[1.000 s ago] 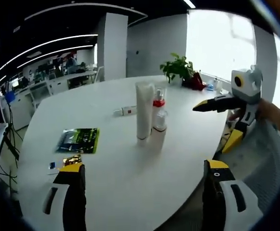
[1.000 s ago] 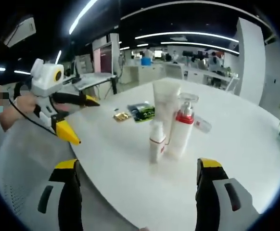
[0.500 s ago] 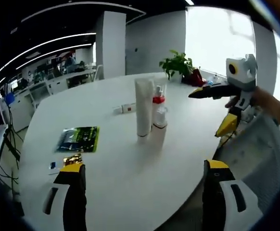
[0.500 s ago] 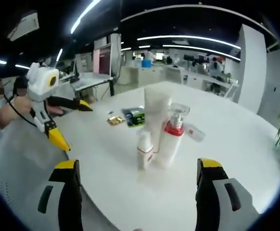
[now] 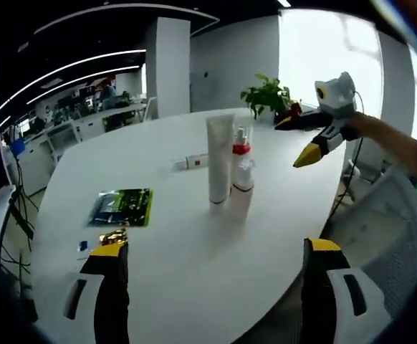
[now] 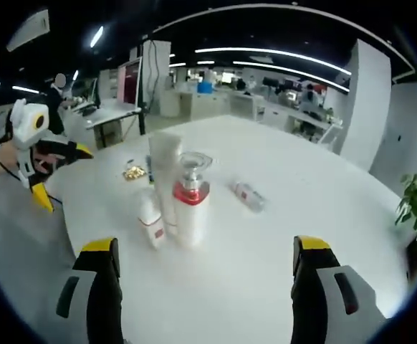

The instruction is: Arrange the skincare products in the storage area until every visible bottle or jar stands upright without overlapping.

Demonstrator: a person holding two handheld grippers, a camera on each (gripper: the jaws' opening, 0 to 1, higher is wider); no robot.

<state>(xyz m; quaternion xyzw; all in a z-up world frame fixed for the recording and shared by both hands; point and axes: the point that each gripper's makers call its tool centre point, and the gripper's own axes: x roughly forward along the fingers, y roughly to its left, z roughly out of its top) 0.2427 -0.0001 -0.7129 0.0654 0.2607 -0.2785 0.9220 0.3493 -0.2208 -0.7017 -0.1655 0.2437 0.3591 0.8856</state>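
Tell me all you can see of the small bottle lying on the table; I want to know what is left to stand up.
The small bottle lies on its side on the white table, apart from the upright group of three products. It looks clear or pale, with a red band on its label and a light cap. In the left gripper view it lies beyond the tall tube. Nothing touches it but the table. Finer detail is too small to read.

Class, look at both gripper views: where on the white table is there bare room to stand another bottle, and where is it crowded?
Bare table lies between the upright cluster and the near edge, and beyond the lying bottle. It is crowded around the tall tube, pump bottle and small bottle, and by the green packet.
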